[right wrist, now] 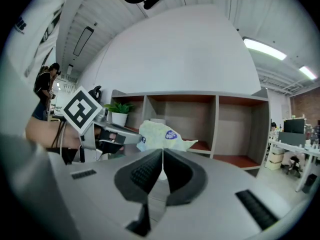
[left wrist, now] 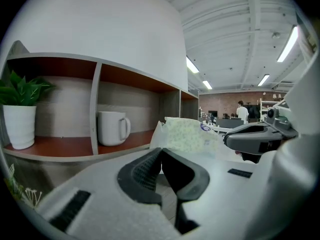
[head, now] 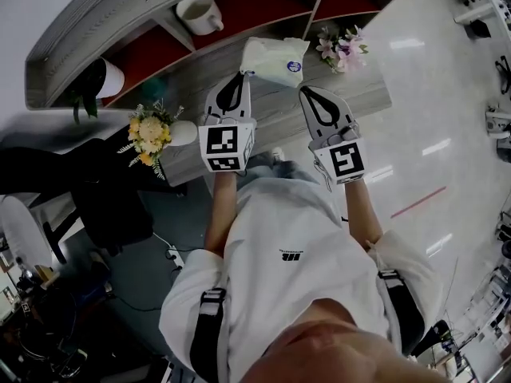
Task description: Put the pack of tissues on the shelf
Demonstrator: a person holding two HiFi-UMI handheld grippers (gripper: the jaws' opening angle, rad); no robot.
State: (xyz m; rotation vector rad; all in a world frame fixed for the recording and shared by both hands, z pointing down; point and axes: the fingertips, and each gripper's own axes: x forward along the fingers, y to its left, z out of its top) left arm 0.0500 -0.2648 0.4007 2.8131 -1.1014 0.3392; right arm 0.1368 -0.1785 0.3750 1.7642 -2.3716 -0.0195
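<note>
The pack of tissues (head: 274,61), white plastic with a blue round label, hangs just above the grey desk top (head: 275,114) in front of the shelf (head: 96,22). My left gripper (head: 242,75) is shut on the pack's left edge; in the left gripper view the pack (left wrist: 187,133) rises right behind the closed left gripper (left wrist: 161,149). My right gripper (head: 303,89) is shut at the pack's lower right corner, and the pack (right wrist: 160,133) sits right behind the right gripper (right wrist: 162,152). The shelf (right wrist: 215,95) has red-floored compartments.
A white mug (head: 200,13) (left wrist: 112,128) stands in one compartment, a potted plant (head: 100,78) (left wrist: 20,119) in the one to its left. Yellow flowers (head: 150,132) and pink flowers (head: 342,48) sit at the desk's two ends. The right compartments (right wrist: 240,129) look bare.
</note>
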